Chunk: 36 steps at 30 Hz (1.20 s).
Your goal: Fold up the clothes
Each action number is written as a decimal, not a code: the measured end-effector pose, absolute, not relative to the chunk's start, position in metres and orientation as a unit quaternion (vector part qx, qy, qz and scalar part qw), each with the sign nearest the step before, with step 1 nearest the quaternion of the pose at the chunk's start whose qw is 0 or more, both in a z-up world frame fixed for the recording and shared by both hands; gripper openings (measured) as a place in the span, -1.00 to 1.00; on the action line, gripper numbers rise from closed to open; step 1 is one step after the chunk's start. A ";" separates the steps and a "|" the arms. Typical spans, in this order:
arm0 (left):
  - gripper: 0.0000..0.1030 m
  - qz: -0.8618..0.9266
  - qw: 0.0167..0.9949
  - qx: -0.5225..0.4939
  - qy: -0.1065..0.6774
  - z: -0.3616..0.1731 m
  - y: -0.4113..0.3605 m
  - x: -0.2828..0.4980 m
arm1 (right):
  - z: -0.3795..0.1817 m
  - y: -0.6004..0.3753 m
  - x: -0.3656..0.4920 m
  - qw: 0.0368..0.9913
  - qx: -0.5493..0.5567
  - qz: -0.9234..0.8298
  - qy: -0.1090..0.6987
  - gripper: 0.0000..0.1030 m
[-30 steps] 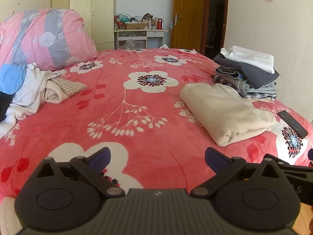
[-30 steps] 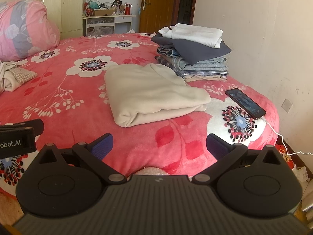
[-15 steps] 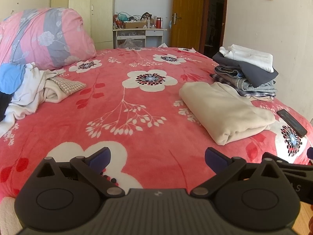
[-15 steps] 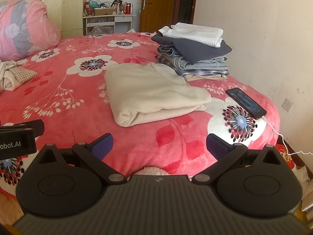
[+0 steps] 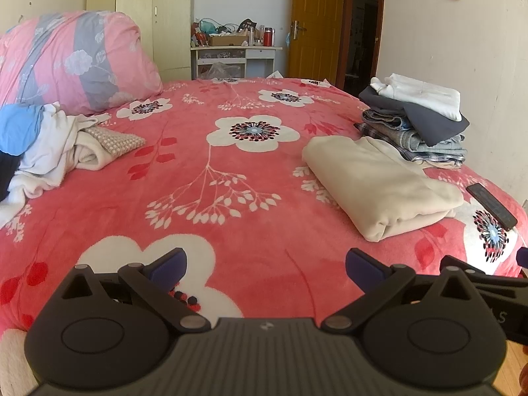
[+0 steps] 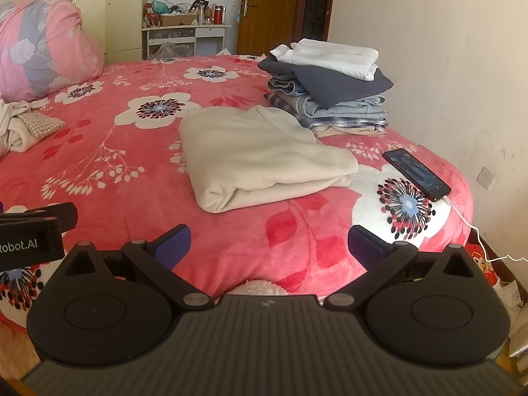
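Left hand-held gripper [image 5: 265, 265]: spread wide, holding nothing, up over the near edge of the bed.
Right hand-held gripper [image 6: 269, 244]: spread wide too, nothing in it, also by the near edge.
Bed [image 5: 231, 178]: covered by a red blanket with big white flowers.
Cream folded cloth [image 6: 260, 155]: lies flat on the bed, right of the middle, a little way in front of the right hand-held gripper.
Folded stack [image 6: 330, 85]: behind the cream folded cloth and just touching its far corner, close to the wall side of the bed.
Messy clothes pile [image 5: 46, 145]: at the left side, in front of the pink bedding roll [image 5: 76, 62].
Phone [image 6: 416, 174]: near the right edge of the bed, just beside the cream folded cloth.
Open room: a wide bare stretch of blanket runs between the messy clothes pile and the cream folded cloth.
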<state>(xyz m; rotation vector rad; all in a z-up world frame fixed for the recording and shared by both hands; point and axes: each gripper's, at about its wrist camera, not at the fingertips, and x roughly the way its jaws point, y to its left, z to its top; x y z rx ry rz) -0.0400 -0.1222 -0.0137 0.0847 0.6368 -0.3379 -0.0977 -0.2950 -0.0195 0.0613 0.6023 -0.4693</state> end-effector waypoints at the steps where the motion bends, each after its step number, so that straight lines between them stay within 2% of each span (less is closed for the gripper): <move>1: 1.00 -0.166 0.935 0.041 0.311 -0.014 -0.122 -0.040 | -0.019 -0.294 -0.098 0.927 0.030 -0.229 0.294 0.97; 25: 1.00 -0.165 0.933 0.041 0.317 -0.019 -0.121 -0.039 | -0.024 -0.297 -0.099 0.928 0.034 -0.225 0.294 0.97; 31: 1.00 -0.156 0.933 0.042 0.321 -0.022 -0.121 -0.027 | -0.036 -0.330 -0.105 0.946 0.087 -0.190 0.247 0.97; 36: 1.00 -0.136 0.934 0.043 0.326 -0.023 -0.117 -0.012 | -0.038 -0.364 -0.069 0.960 0.090 -0.174 0.200 0.97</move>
